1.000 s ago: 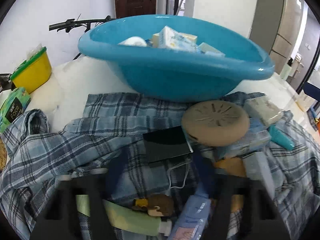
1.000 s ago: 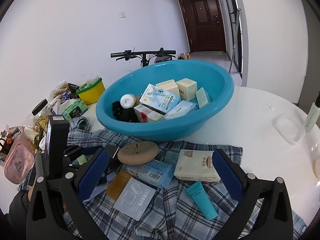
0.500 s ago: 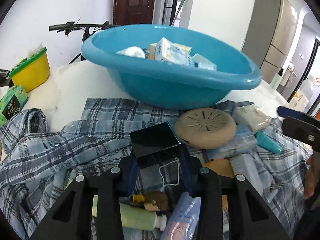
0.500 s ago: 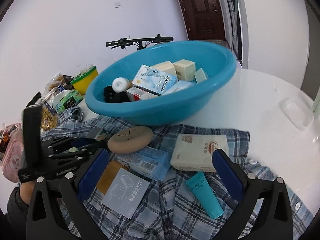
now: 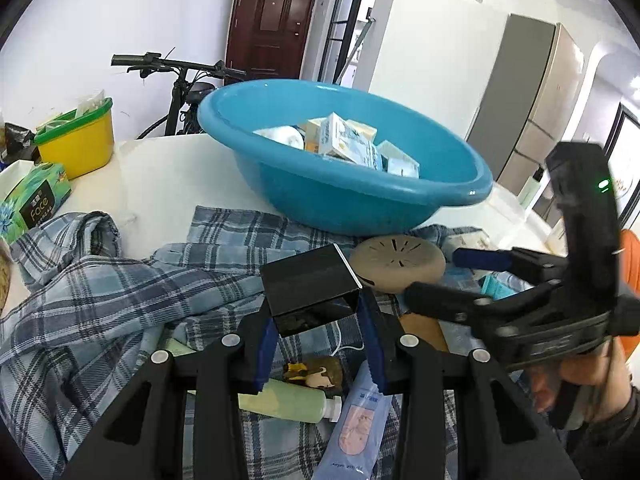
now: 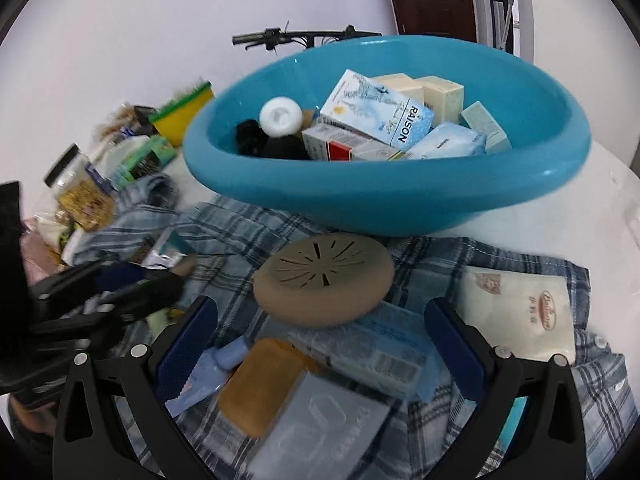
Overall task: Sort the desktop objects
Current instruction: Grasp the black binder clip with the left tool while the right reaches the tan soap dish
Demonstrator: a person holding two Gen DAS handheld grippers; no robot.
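My left gripper [image 5: 318,316] is shut on a black box [image 5: 310,286] and holds it above the plaid shirt [image 5: 120,300], in front of the blue basin [image 5: 360,200]. The basin holds several boxes and a white jar [image 6: 280,116]. My right gripper [image 6: 320,328] is open, low over the tan round disc [image 6: 324,284] and a light blue box [image 6: 372,352]. In the left wrist view the right gripper [image 5: 436,276] reaches toward the disc [image 5: 398,262] from the right.
A beige packet [image 6: 520,312], an orange-brown block [image 6: 264,384], a grey sleeve [image 6: 320,428] and a blue tube [image 6: 212,368] lie on the shirt. A green bottle [image 5: 288,400] and a pouch [image 5: 356,428] lie below the left gripper. A yellow tub [image 5: 78,144] and a tissue box [image 5: 32,200] stand left.
My left gripper has closed on the black box and lifted it off the shirt. My right gripper has moved down and forward, close over the tan disc.
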